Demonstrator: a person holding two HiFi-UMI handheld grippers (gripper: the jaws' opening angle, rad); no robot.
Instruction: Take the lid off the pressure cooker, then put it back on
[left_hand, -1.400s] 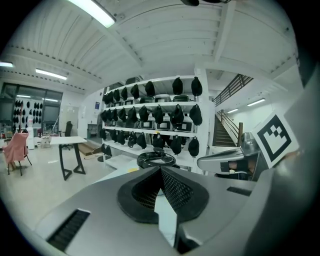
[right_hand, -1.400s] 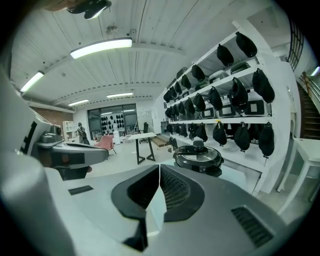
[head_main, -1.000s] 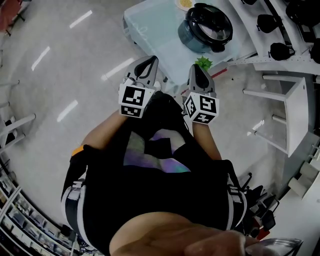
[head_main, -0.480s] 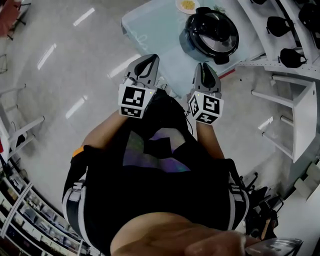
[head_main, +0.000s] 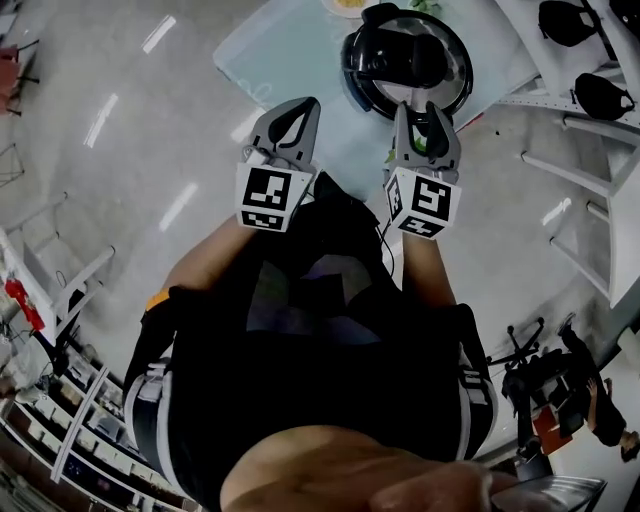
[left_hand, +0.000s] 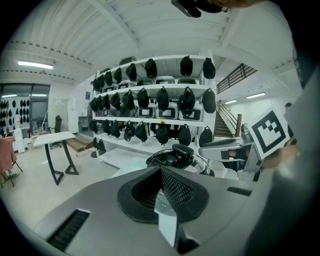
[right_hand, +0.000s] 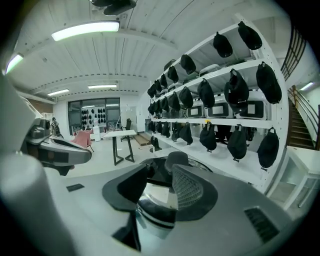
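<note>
The round black-lidded steel pressure cooker (head_main: 405, 62) was set on the pale table (head_main: 280, 50). The left gripper (head_main: 302, 105) was shut, empty; the right gripper's (head_main: 417, 110) jaws had just been opened, nothing held.

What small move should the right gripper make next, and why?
Probably ease the right gripper forward and down to the black handle on the lid. Its jaws have just been opening and nothing is between them. The lid sits on the pressure cooker, and the handle lies just beyond the gripper's tips, so closing now would likely catch nothing.
</note>
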